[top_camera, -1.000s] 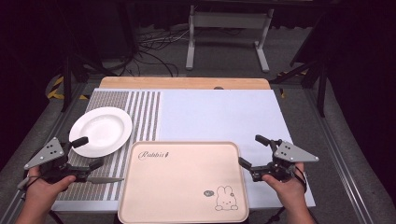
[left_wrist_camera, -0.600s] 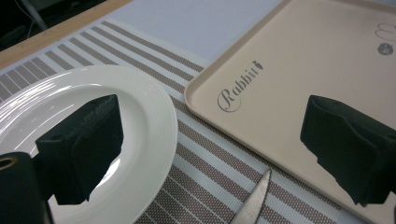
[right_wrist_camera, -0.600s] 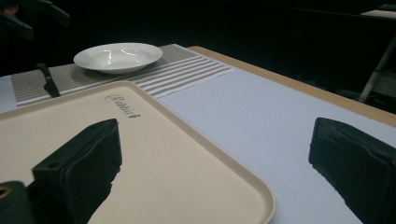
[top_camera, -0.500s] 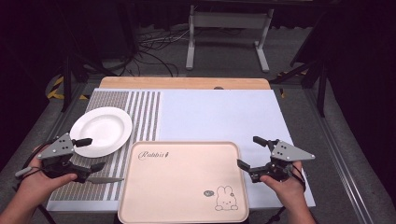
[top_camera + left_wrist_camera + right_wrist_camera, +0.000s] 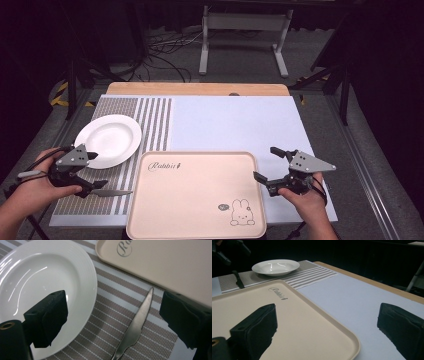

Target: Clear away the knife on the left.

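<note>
A white plate rests on a striped placemat at the left. A metal knife lies on the mat just in front of the plate, beside a beige tray with a rabbit print. My left gripper is open, with one jaw over the plate's near rim and the other by the knife. In the left gripper view the knife lies between the open jaws, next to the plate and tray. My right gripper is open at the tray's right edge, holding nothing.
A pale mat covers the table's middle and right, and a wooden edge runs along the back. Stands and cables stand on the dark floor beyond. In the right gripper view the tray's rim lies between the jaws, with the plate far off.
My left gripper has shifted right and a little forward, closer to the plate and over the knife. The right gripper has barely moved.
</note>
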`<state>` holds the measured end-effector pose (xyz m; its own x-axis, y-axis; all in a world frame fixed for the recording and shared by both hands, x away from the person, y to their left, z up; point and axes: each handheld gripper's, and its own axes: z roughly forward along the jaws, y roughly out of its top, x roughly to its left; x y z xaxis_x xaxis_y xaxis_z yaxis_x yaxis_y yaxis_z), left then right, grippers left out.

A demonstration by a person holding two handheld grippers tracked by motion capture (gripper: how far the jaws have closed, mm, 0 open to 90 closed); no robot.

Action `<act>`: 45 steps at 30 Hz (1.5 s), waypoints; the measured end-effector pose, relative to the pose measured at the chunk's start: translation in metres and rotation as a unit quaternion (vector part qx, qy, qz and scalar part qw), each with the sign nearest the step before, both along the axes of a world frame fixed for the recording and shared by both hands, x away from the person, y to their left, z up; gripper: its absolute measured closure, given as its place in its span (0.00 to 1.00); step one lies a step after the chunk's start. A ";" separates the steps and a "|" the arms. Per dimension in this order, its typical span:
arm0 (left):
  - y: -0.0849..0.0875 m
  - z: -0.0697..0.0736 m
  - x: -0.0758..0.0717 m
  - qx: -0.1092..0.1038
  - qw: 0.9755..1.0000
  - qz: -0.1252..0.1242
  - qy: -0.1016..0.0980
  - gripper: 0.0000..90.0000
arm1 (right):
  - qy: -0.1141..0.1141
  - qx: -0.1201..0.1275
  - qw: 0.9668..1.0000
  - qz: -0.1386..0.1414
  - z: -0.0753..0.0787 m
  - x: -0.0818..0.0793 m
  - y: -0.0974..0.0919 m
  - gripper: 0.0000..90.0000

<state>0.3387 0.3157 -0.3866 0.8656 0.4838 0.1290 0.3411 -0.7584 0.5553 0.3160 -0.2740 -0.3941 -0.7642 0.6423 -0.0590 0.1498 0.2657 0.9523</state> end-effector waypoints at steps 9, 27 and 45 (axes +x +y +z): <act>-0.006 -0.008 0.001 0.088 0.993 -0.040 0.068 0.14 | -0.001 -0.001 1.000 0.002 0.000 -0.001 0.001 0.04; 0.001 -0.032 0.015 0.204 0.964 -0.098 0.137 0.22 | -0.001 -0.010 1.000 0.011 -0.001 -0.002 0.004 0.04; 0.000 -0.044 0.028 0.278 0.924 -0.212 0.152 0.68 | -0.002 -0.004 1.000 0.017 0.000 -0.004 0.002 0.04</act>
<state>0.3669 0.3157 -0.4308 0.9994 0.0248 -0.0253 0.0240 -0.9992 -0.0332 0.3117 -0.2720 -0.3942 -0.7855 0.6152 -0.0669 0.1371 0.2785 0.9506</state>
